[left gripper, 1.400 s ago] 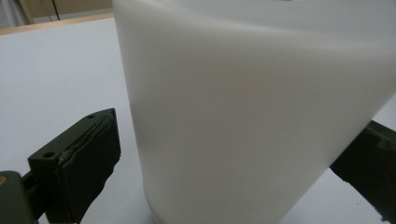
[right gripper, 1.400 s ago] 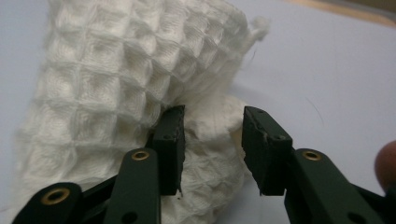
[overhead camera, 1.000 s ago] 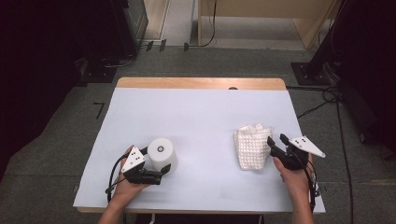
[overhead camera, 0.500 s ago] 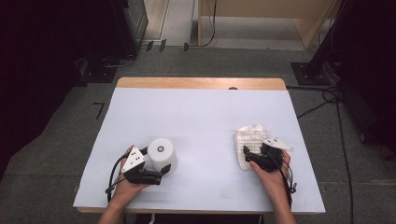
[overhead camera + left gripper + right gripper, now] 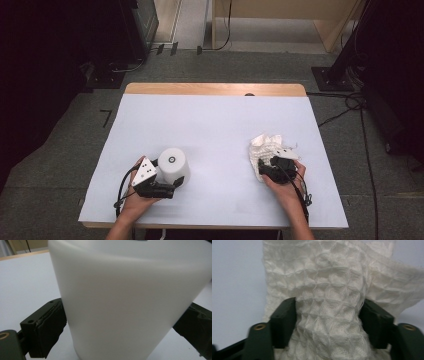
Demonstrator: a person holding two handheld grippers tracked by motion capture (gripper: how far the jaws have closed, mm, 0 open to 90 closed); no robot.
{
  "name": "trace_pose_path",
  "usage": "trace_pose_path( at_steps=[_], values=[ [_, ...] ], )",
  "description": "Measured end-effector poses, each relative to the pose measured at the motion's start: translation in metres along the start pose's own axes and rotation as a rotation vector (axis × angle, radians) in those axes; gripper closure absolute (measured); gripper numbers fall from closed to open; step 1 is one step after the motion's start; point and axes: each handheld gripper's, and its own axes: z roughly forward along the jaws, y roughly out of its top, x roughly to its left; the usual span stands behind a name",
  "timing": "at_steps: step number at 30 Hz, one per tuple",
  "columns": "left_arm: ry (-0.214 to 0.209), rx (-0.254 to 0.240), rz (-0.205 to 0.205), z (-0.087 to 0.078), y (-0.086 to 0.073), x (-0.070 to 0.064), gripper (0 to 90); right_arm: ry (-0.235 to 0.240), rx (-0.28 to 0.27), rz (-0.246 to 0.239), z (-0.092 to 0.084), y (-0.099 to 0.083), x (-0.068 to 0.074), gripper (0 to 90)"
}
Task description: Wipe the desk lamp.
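A pale table (image 5: 210, 135) with a wooden far edge stands on grey carpet, dark stands and cables around it. The white cup (image 5: 173, 165), upside down on the table's near left part, serves as the landmark. The left gripper (image 5: 167, 188) sits just on the person's side of the cup, its jaws pressed on both sides of the cup's wall (image 5: 125, 302). Well to the right of the cup lies a crumpled white waffle cloth (image 5: 265, 150); the right gripper (image 5: 264, 170) is at its near edge, and its jaws have just been closing, with a bunched fold of the cloth (image 5: 329, 315) now pinched between them.

The step in hand seems to be taking up the cloth while the cup is steadied. The next move likely calls for lifting the cloth and carrying it leftward to the cup, keeping the fold from slipping out. Nothing lies on the table between cloth and cup; only loose trailing cloth might drag.
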Motion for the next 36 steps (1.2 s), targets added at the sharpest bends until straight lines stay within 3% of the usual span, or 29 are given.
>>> trace_pose_path(
  at_steps=[3, 8, 10, 15, 23, 29, 36],
  values=[
    [0.007, -0.009, 0.005, -0.001, 0.000, 0.000, 5.4, 0.019, -0.020, -0.013, -0.002, -0.001, 0.000, 63.7],
    [-0.001, -0.018, -0.002, -0.002, 0.000, 0.001, 6.8, 0.032, -0.044, -0.036, -0.003, -0.002, 0.001, 76.9],
    [0.001, -0.015, -0.003, -0.001, 0.001, 0.001, 6.8, 0.052, -0.065, -0.037, -0.005, 0.000, 0.002, 77.8],
    [0.003, -0.014, -0.007, 0.000, 0.002, 0.001, 6.8, 0.161, -0.178, -0.033, -0.021, 0.008, 0.009, 78.0],
    [0.005, -0.010, -0.015, 0.003, 0.003, 0.001, 6.7, 0.279, -0.334, -0.100, -0.048, 0.024, 0.045, 77.6],
    [0.008, -0.002, -0.012, 0.005, 0.004, 0.000, 7.0, 0.340, -0.364, -0.140, -0.058, 0.031, 0.069, 77.3],
    [0.008, 0.012, -0.017, 0.008, 0.003, -0.001, 6.4, 0.446, -0.353, -0.126, -0.066, 0.037, 0.092, 75.3]
  ],
)
